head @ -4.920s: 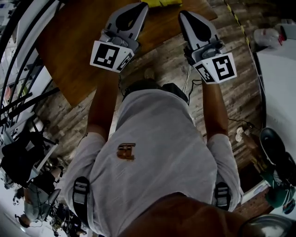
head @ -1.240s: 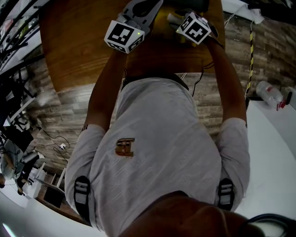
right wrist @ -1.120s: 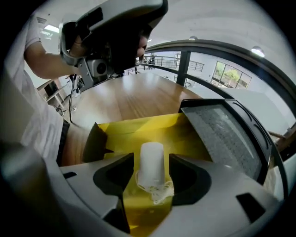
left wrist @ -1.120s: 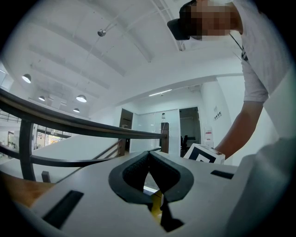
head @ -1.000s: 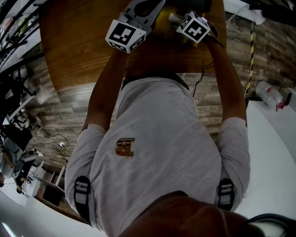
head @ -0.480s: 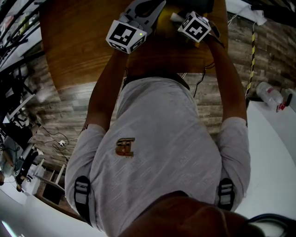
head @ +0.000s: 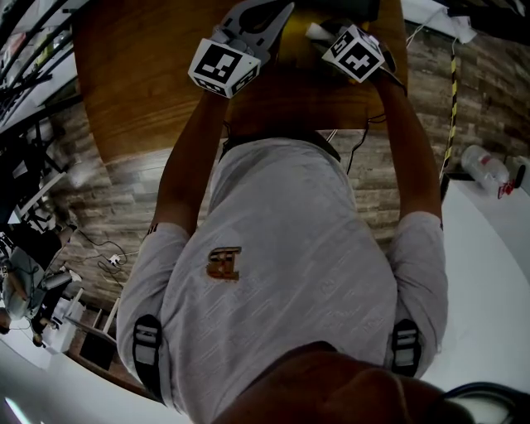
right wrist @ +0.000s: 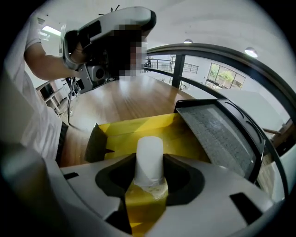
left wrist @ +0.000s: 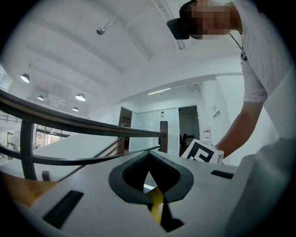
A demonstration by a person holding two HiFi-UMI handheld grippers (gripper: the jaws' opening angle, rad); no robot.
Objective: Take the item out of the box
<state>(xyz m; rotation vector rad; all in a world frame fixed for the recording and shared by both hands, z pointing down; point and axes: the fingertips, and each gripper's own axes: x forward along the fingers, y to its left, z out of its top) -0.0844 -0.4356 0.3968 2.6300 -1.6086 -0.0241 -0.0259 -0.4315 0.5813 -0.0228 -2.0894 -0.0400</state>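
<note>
An open yellow box [right wrist: 138, 127] lies on the wooden table [head: 149, 83]. A white cylinder [right wrist: 149, 148] stands up out of it. My right gripper [right wrist: 149, 162] points steeply down over the box; its jaws have just been closing and the black pads press on both sides of the cylinder. In the head view the cylinder's white end [head: 315, 31] shows beside the right gripper [head: 327, 35]. My left gripper [head: 248, 12] is held level just left of the box. Its tips [left wrist: 148, 155] meet, and yellow shows through the gap behind them.
A dark-framed grey panel [right wrist: 217, 134] leans beside the box on its right. The table's near edge [head: 248, 132] runs in front of the person's body. A metal railing [left wrist: 69, 122] stands beyond the table. A white surface with a bottle [head: 484, 166] is at the right.
Several seconds ago both grippers hung near the table's front edge; now they are over the box. Within the last second the right gripper's marker cube shifted slightly right. The left gripper stayed put.
</note>
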